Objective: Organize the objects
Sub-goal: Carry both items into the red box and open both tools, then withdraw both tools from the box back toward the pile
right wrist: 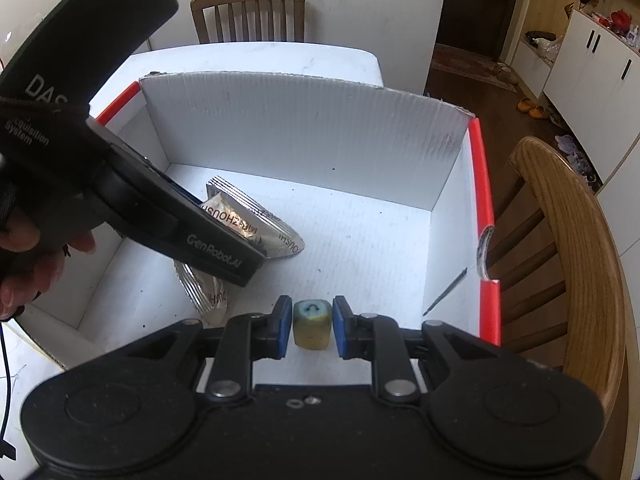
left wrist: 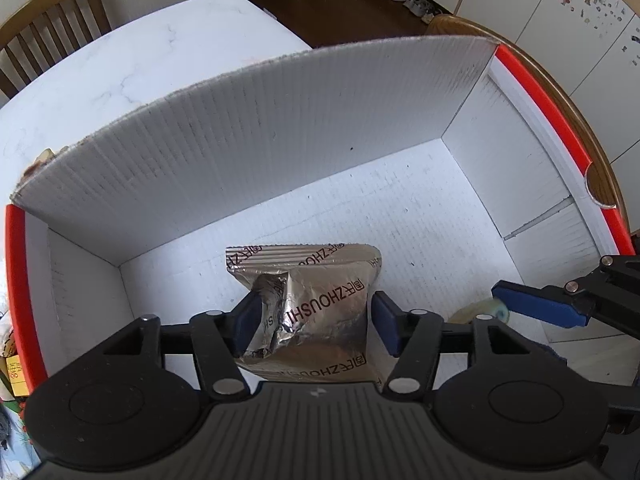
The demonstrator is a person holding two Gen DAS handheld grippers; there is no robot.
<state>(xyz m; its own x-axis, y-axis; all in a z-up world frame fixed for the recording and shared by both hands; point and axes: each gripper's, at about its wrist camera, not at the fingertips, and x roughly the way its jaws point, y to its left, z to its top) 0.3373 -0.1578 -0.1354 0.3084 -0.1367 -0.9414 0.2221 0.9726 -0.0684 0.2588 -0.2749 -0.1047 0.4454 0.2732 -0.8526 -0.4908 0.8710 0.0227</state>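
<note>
Both grippers are down inside the white corrugated box [left wrist: 280, 128].

Left gripper [left wrist: 316, 320] straddles the silver foil packet [left wrist: 320, 300] on the box floor. The left pad dents the foil, the right pad stands just clear, so it's a loose straddle, not a grip. The packet's long axis runs straight ahead along the fingers, and pulling up and back should clear it.

Right gripper [right wrist: 310, 324] brackets the small yellow-green cube [right wrist: 312, 322], near the box's right wall; narrow gaps show at both pads — nearly closed, not clamped. Cube sits dead centre, just right of the packet.
</note>
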